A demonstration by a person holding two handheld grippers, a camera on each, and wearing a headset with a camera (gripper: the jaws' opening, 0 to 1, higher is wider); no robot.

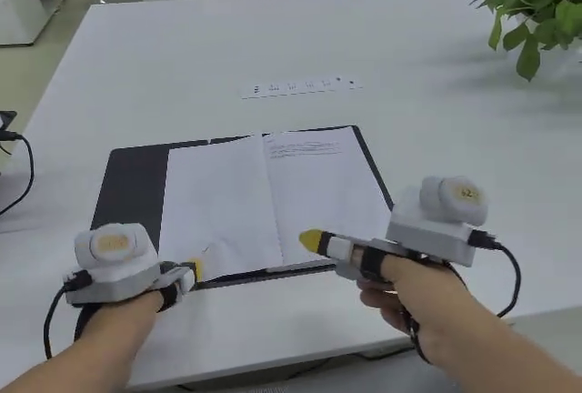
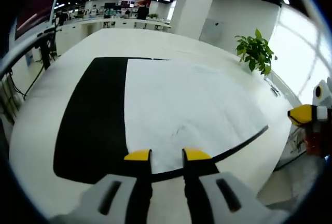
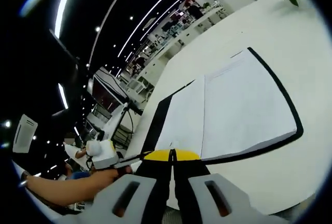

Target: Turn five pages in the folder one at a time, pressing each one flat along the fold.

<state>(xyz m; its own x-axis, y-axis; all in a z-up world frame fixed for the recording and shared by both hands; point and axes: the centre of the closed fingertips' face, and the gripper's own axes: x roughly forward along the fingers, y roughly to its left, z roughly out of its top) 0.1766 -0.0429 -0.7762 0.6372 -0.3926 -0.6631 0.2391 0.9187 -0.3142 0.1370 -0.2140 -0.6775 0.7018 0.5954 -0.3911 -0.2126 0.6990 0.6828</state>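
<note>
A: How's the left gripper (image 2: 167, 155)?
B: Jaws a little apart, gripping nothing, over the near edge of the folder (image 1: 135, 195) lying open on the white table (image 1: 427, 111).
A: And the right gripper (image 1: 312, 241)?
B: Jaws pressed together, nothing seen between them, at the right page (image 1: 323, 193), near the fold.

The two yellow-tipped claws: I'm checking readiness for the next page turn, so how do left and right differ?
The left yellow-tipped grey claw has its tips apart; the right yellow-tipped grey claw has them shut together. The left claw is by the left white page's near edge; the right claw is by the right white page's, close to the fold. Both sit at the near edge of the open black folder.
</note>
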